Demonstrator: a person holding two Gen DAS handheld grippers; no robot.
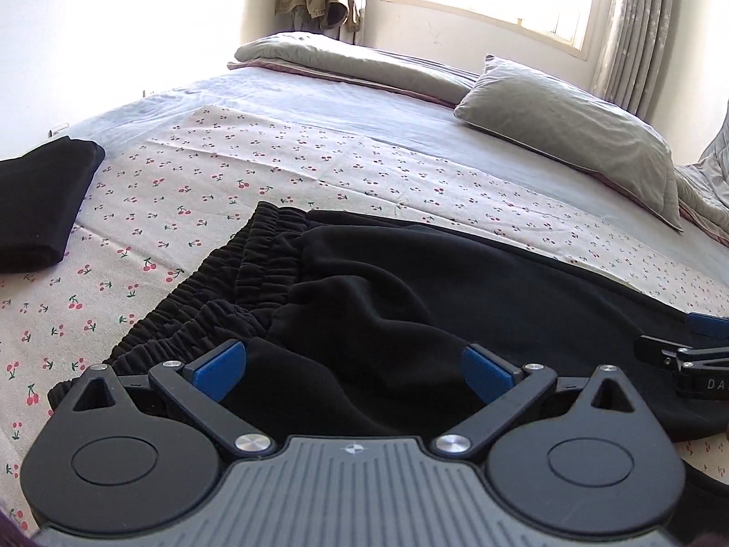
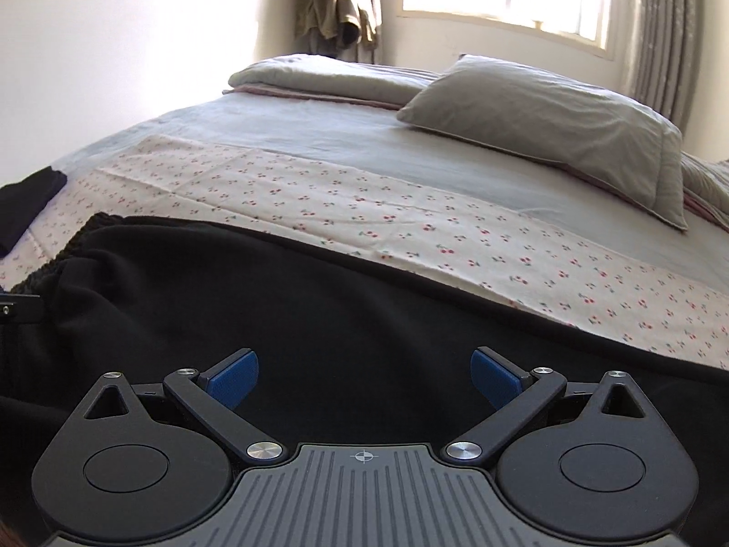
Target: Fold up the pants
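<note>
A bright bedroom holds a bed (image 1: 364, 105) spread with a cherry-print sheet (image 1: 218, 182), a grey pillow (image 1: 569, 141) near the window, and a folded black garment (image 1: 41, 200) at the far left; the black pants (image 1: 410, 282) lie rumpled across the near edge, elastic waistband (image 1: 218, 291) to the left. The step looks like an early fold, done best by pinching the cloth's near edge low with both hands and carrying it over evenly so the wrinkles flatten. The left gripper (image 1: 355, 376) and right gripper (image 2: 364, 376) both hover over the dark fabric, jaws spread wide, holding nothing.
</note>
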